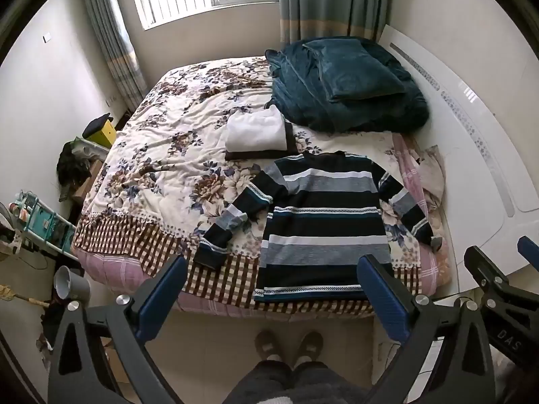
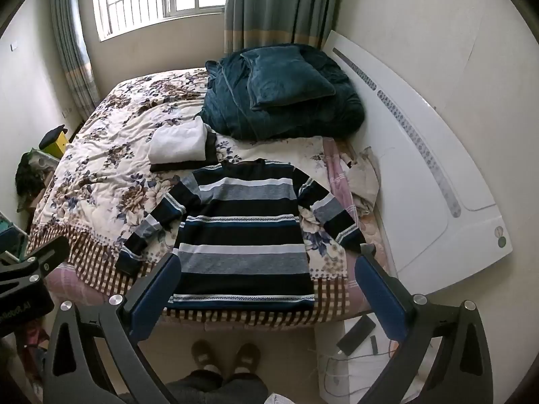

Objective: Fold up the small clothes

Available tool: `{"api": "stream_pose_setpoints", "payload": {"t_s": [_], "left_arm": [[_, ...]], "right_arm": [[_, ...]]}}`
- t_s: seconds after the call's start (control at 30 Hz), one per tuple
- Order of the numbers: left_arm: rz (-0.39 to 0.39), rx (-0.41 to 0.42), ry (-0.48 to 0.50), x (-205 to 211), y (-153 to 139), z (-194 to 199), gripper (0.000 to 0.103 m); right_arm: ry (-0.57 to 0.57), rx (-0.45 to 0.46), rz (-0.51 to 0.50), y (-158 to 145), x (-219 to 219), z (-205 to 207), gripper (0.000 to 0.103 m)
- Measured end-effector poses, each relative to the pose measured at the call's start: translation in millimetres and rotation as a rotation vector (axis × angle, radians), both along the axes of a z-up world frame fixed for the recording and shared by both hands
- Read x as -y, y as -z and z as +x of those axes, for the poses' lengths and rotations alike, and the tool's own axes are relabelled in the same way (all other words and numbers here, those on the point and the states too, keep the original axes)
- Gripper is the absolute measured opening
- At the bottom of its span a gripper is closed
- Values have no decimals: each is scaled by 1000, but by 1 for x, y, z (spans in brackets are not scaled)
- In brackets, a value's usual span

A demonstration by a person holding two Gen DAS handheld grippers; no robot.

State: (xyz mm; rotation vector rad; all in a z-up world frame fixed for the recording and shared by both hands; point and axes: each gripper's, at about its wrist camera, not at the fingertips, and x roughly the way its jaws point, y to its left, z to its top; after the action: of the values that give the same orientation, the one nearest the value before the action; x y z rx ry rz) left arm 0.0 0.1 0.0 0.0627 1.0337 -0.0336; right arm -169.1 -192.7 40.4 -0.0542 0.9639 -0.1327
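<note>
A striped sweater point(image 1: 320, 225) point(image 2: 246, 232) in black, grey, white and teal lies flat on the floral bedspread point(image 1: 161, 155) point(image 2: 101, 175), hem toward me and both sleeves spread out. My left gripper point(image 1: 274, 269) hovers open above the hem near the bed's front edge, with nothing between its blue pads point(image 1: 161, 299). My right gripper point(image 2: 269, 266) is likewise open and empty, held high over the sweater's lower half. In the left wrist view the right gripper shows at the right edge.
A folded white and dark garment point(image 1: 259, 134) point(image 2: 182, 148) lies behind the sweater. A teal duvet and pillow point(image 1: 350, 84) point(image 2: 286, 94) are heaped by the white headboard point(image 2: 431, 168). The person's slippered feet point(image 1: 289, 346) stand at the bedside. A phone point(image 2: 357, 330) lies on a low stand; clutter sits at left.
</note>
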Motion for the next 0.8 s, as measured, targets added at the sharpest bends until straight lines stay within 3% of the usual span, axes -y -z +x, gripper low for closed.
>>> {"api": "stream_pose_setpoints", "payload": {"t_s": [0.8], "left_arm": [[9,11,-2,1,-1,-1,103]], "right_arm": [[-3,-3,21,-5,0,-4,103]]}}
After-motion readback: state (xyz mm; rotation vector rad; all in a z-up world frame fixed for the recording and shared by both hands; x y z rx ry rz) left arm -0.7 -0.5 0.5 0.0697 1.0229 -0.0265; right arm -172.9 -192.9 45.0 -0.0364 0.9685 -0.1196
